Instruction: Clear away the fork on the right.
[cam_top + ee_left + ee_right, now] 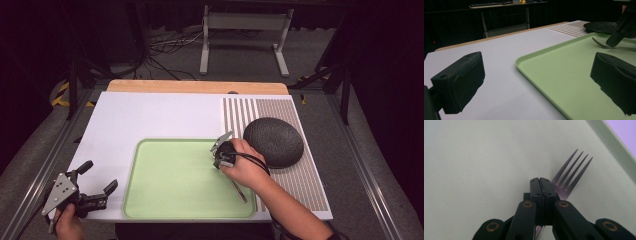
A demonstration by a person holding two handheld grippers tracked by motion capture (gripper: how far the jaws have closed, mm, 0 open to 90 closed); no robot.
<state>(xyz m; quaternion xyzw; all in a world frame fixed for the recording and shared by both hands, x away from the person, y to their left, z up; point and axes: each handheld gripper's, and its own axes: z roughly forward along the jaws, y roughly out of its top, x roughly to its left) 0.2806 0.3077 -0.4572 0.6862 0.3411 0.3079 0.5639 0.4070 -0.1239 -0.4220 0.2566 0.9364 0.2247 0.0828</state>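
The fork [571,173] lay flat on the green tray [165,200]; the right hand-held gripper [540,181] had pinched fully closed on its neck — thin, stiff, slippery metal, best held there; the left hand-held gripper [97,177] waited wide open, empty.

A tray [165,200] lies on the surface [150,117]; a fork [571,173] lies in its right part. A mat [300,175] with a round pad [274,141] lies right of it.
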